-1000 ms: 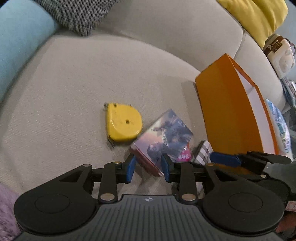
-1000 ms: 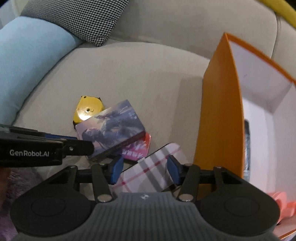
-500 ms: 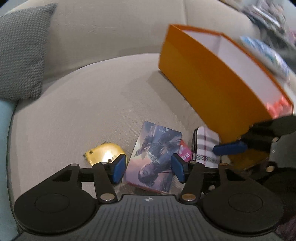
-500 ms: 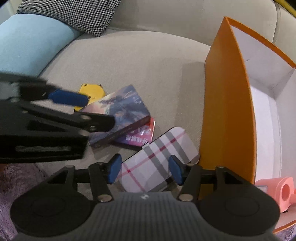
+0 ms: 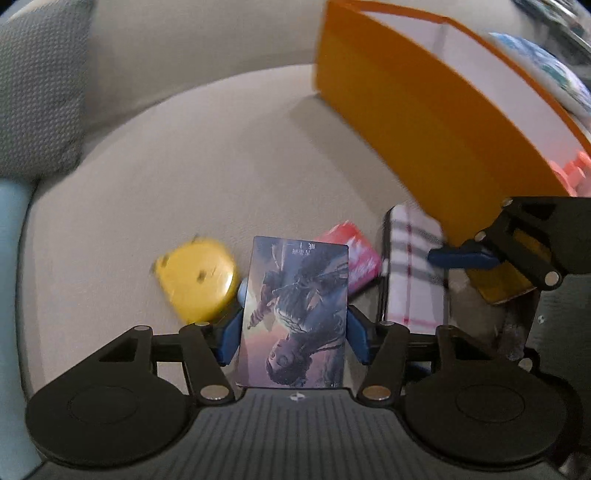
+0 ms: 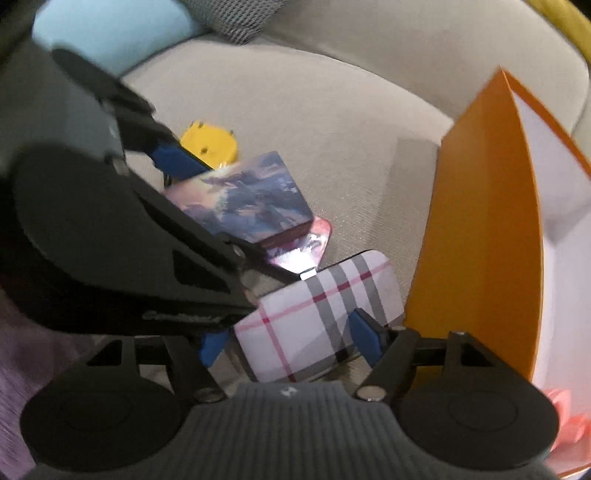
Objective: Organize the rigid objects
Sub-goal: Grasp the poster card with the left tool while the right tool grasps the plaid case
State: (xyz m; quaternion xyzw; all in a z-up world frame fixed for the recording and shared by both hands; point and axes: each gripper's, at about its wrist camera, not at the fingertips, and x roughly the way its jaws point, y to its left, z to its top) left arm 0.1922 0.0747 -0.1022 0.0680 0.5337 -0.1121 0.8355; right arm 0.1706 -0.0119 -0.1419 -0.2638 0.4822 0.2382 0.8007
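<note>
On the beige sofa seat lie a yellow tape measure [image 5: 197, 278], a box with a fantasy picture [image 5: 295, 314], a pink packet [image 5: 356, 254] half under that box, and a plaid case [image 5: 415, 273]. My left gripper [image 5: 293, 334] is open with its blue pads on either side of the picture box [image 6: 251, 199]. My right gripper [image 6: 291, 338] is open around the plaid case [image 6: 321, 314], which lies next to the orange box [image 6: 480, 236]. The tape measure also shows in the right wrist view [image 6: 208, 146].
The open orange box [image 5: 424, 114] has white inner walls and a pink object [image 5: 570, 173] inside. A grey patterned cushion [image 5: 37, 85] and a light blue cushion [image 6: 107, 29] sit at the back left. A purple fuzzy fabric [image 6: 14, 350] lies at the near left.
My left gripper has moved forward and opened wider, so the picture box now sits between its pads. My right gripper has moved closer over the plaid case. Both views are motion-blurred.
</note>
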